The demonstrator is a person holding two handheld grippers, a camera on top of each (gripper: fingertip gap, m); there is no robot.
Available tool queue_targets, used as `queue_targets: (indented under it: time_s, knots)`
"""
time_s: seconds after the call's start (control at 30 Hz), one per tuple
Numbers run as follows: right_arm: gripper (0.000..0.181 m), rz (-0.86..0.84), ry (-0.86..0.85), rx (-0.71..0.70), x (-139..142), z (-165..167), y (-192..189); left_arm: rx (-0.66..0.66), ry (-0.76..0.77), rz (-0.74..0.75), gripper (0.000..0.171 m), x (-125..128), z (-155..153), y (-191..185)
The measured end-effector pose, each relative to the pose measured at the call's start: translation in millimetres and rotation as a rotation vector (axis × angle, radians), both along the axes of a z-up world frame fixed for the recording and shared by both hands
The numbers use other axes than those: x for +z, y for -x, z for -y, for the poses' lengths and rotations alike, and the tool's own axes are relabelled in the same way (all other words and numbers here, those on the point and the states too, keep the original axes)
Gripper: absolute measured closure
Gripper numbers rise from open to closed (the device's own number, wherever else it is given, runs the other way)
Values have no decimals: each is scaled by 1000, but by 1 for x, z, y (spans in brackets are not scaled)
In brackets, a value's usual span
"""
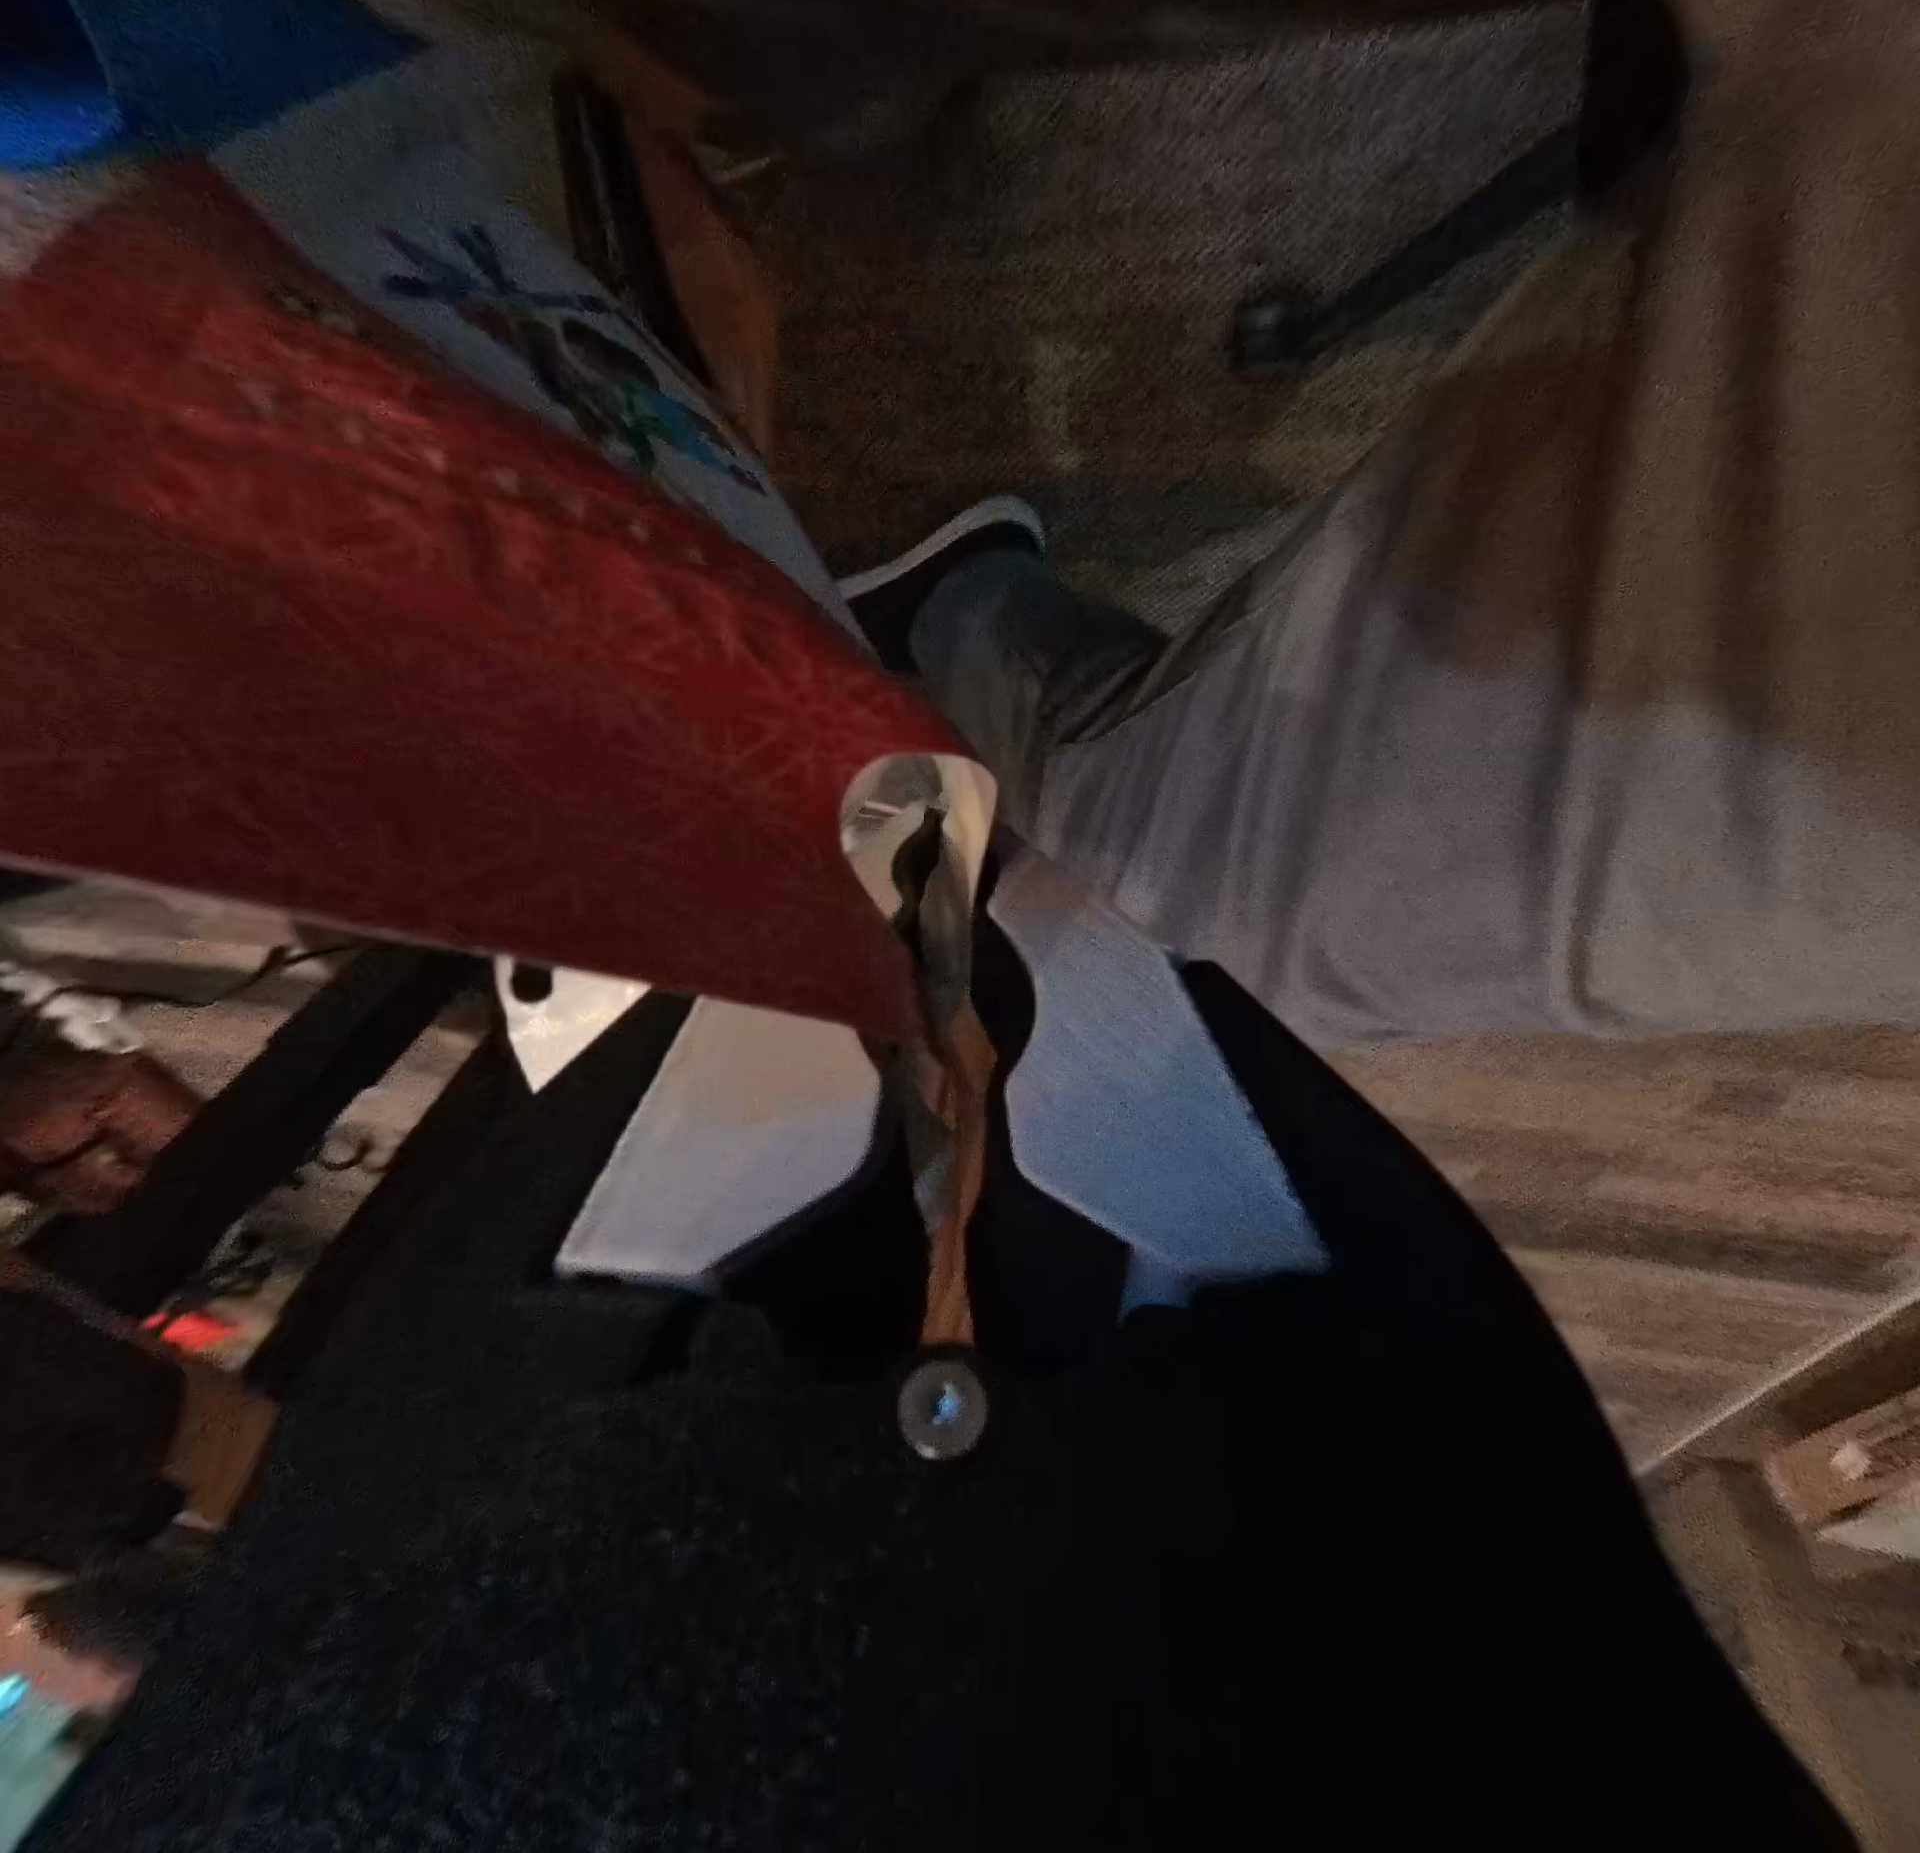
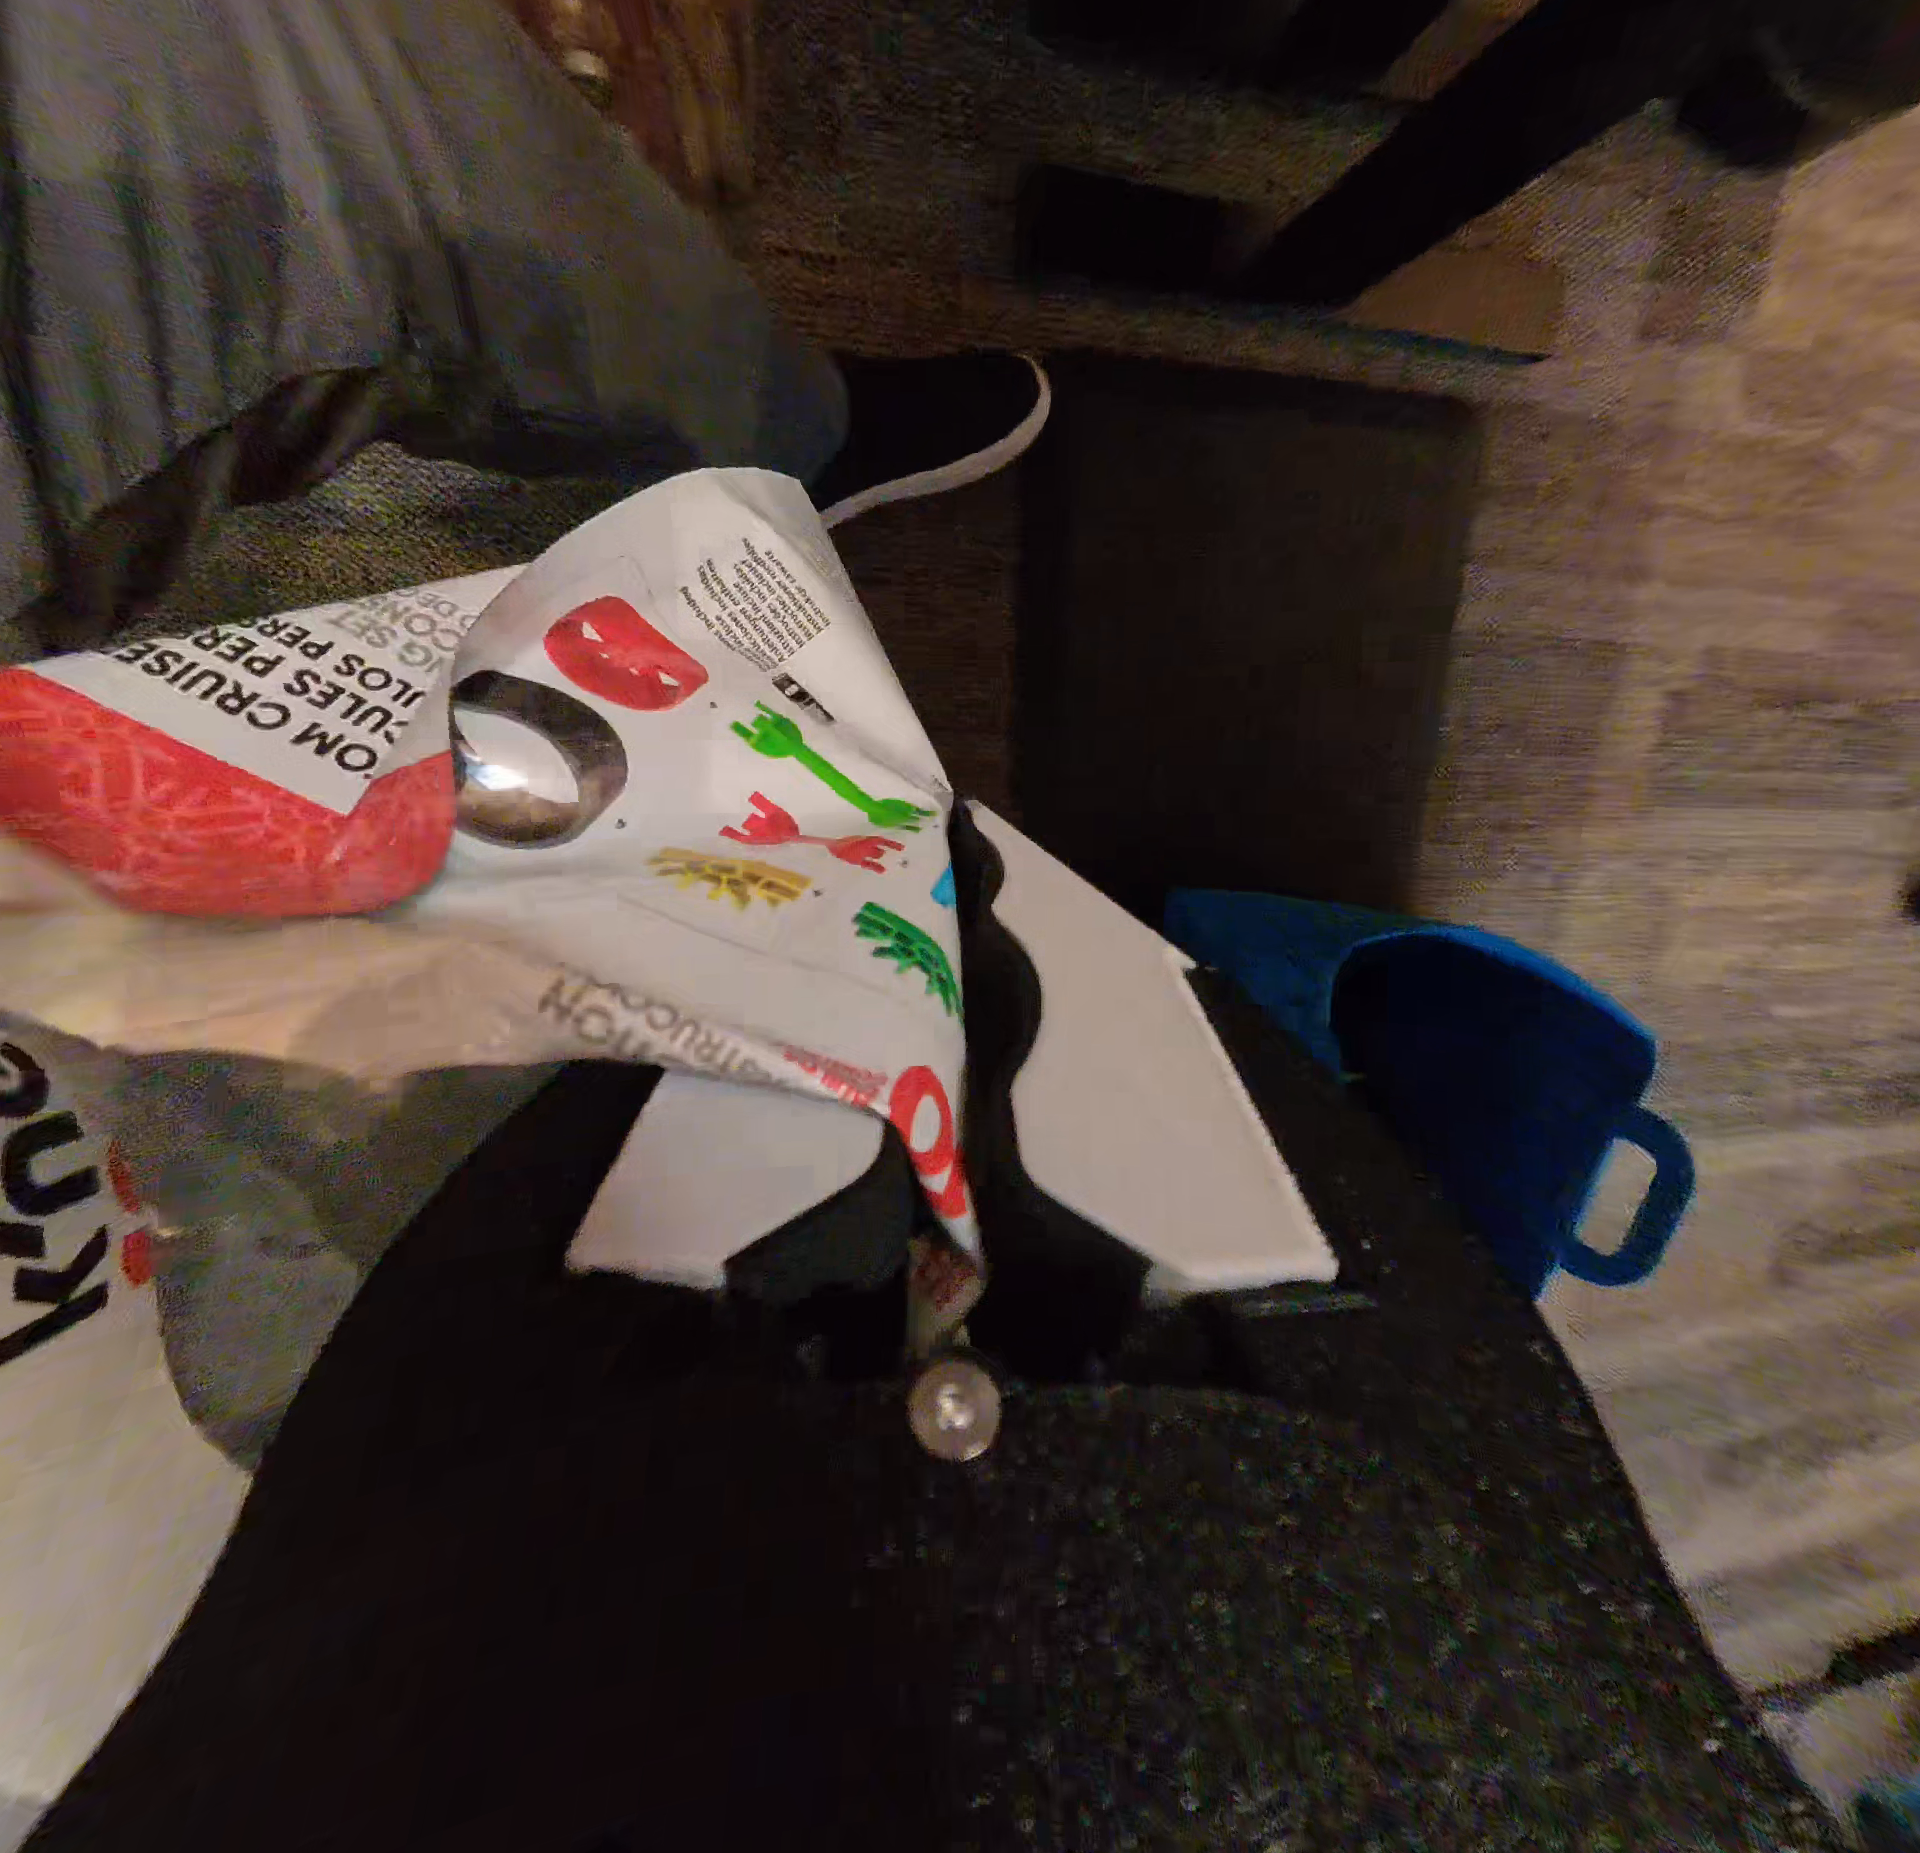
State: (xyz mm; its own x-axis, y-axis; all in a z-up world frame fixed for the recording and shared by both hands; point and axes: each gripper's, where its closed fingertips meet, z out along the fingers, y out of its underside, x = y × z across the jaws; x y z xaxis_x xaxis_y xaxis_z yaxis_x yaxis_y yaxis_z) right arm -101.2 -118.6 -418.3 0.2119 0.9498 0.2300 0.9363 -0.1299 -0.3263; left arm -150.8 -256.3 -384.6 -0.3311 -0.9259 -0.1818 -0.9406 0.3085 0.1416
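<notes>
A crumpled plastic bag is held between both grippers. In the left wrist view its red side (image 1: 416,608) fills the left, with a white printed panel (image 1: 540,328) behind. My left gripper (image 1: 961,868) is shut on the bag's folded corner, and film runs down between the white fingers (image 1: 1132,1076). In the right wrist view the bag (image 2: 675,816) is white with coloured pictures, a red patch and a round shiny window (image 2: 530,759). My right gripper (image 2: 961,858) is shut on its edge. A blue plastic cup (image 2: 1475,1076) lies just right of the right finger.
Brown carpet (image 1: 1039,297) lies below. A person's grey trouser leg (image 1: 997,660) and a white-soled shoe (image 2: 966,453) are close ahead. A pale sheet (image 1: 1455,816) lies on the right, a dark box (image 2: 1247,608) stands ahead, and a blue object (image 1: 156,37) shows at top left.
</notes>
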Motion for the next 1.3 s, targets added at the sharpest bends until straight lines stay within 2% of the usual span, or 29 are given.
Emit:
queue_targets:
  time_s: [0.13, 0.2, 0.3, 0.4, 0.43, 0.57, 0.73, 0.83, 1.0, 1.13, 1.23, 1.3]
  knots:
    - [181, 11, -24, 32, 4, 2, -5, 0, 4, -79, 171, 9, -7, 16]
    - [181, -63, 45, 28, 12, 9, -1, -14, -20, -80, 171, 16, -12, 19]
    - [181, -106, 60, 38, 22, 13, 2, -51, -37, -81, 171, 27, -15, 19]
    - [159, -236, 171, 16, 37, 27, 13, -60, -44, -114, 171, 39, -18, 23]
    - [157, -276, 179, 4, 46, 28, 14, -64, -46, -122, 171, 42, -20, 26]
    - [155, -454, 130, -19, 94, 33, 8, -69, -53, -157, 171, 55, -26, 41]
    - [155, -660, 25, 12, 173, 54, -21, -91, -45, -213, 171, 62, -28, 58]
    - [154, -728, -46, 7, 213, 61, -46, -97, -30, -218, 171, 63, -26, 62]
    - [145, -761, -150, -69, 255, 53, -83, -89, -29, -214, 171, 75, -29, 63]
    - [135, -793, -181, -174, 271, 42, -114, -47, -81, -149, 171, 116, -38, 59]
    - [133, -868, -227, -295, 295, 24, -147, -14, -180, -162, 171, 166, -50, 68]
    - [128, -859, -256, -329, 301, 9, -160, 6, -236, -167, 171, 201, -58, 75]
